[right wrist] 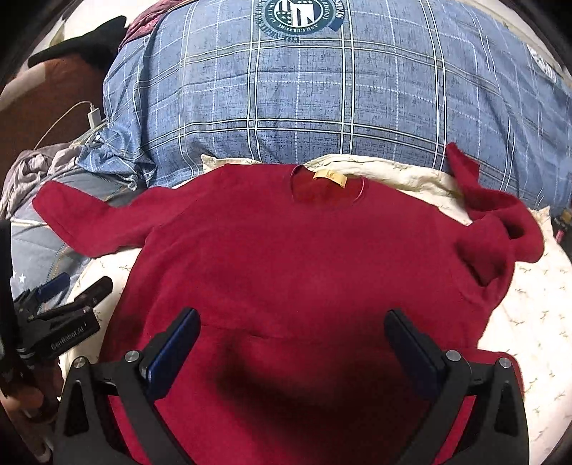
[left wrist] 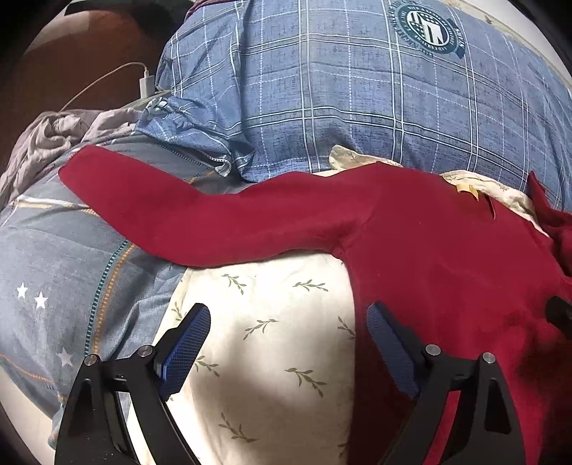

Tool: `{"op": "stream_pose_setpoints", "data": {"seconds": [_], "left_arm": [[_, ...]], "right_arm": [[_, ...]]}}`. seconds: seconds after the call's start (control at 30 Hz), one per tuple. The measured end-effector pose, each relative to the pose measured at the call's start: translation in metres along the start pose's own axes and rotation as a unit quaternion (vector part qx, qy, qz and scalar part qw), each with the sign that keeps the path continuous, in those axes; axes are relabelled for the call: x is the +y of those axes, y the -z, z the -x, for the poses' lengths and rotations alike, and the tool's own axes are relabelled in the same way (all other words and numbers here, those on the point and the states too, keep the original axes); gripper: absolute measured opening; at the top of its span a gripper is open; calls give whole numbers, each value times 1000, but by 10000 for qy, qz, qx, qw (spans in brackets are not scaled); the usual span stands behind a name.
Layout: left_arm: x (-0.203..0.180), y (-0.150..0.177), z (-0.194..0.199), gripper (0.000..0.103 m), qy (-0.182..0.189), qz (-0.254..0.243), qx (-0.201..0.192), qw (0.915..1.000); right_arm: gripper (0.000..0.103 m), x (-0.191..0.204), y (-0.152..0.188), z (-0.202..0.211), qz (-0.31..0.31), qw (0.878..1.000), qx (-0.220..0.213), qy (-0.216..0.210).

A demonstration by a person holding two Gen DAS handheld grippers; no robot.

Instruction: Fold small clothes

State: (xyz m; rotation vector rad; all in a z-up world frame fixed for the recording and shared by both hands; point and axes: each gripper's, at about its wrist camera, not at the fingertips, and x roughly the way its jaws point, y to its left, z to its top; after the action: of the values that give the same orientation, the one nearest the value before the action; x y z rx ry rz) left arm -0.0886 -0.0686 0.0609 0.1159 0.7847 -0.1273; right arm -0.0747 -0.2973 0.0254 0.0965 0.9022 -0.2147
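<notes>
Red long-sleeved knit top (left wrist: 429, 243) is lying flat on cream leaf-print bed sheet (left wrist: 264, 350). Left view: left gripper (left wrist: 286, 343) hovering w/ fingers wide, empty, by the hem; long sleeve (left wrist: 171, 214) stretching out beyond, probably first fold. Right view: right gripper (right wrist: 291, 343) over lower body, fingers wide, empty; other sleeve (right wrist: 500, 221) bunched, needs straightening first.

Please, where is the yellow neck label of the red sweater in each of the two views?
Left wrist view: the label is at upper right, seen edge-on at the sweater's top edge.
Right wrist view: the label is upper centre, inside the round neckline.
Shared landmark: the round emblem on the blue checked quilt.
</notes>
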Motion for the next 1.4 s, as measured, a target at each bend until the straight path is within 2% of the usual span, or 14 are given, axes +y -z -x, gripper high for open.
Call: {"op": "stream_pose_setpoints", "data": {"seconds": [0.37, 0.53, 0.63, 0.83, 1.0, 1.4], "left_arm": [[-10, 0, -12, 89, 141, -91, 48, 9998], [-12, -1, -16, 89, 128, -92, 47, 9999], [-14, -2, -19, 89, 121, -95, 71, 9999], [-16, -2, -24, 89, 124, -103, 95, 9998], [-17, -3, -25, 89, 165, -82, 63, 9998], [-20, -1, -20, 89, 328, -120, -78, 9994]], "right_arm": [[103, -1, -3, -7, -23, 9996, -186, -216], [103, 5, -2, -11, 186, 9978, -263, 578], [103, 6, 0, -15, 140, 9996, -130, 217], [103, 11, 3, -30, 141, 9997, 86, 151], [103, 9, 4, -31, -21, 9999, 119, -60], [103, 2, 4, -32, -209, 9996, 192, -51]]}}
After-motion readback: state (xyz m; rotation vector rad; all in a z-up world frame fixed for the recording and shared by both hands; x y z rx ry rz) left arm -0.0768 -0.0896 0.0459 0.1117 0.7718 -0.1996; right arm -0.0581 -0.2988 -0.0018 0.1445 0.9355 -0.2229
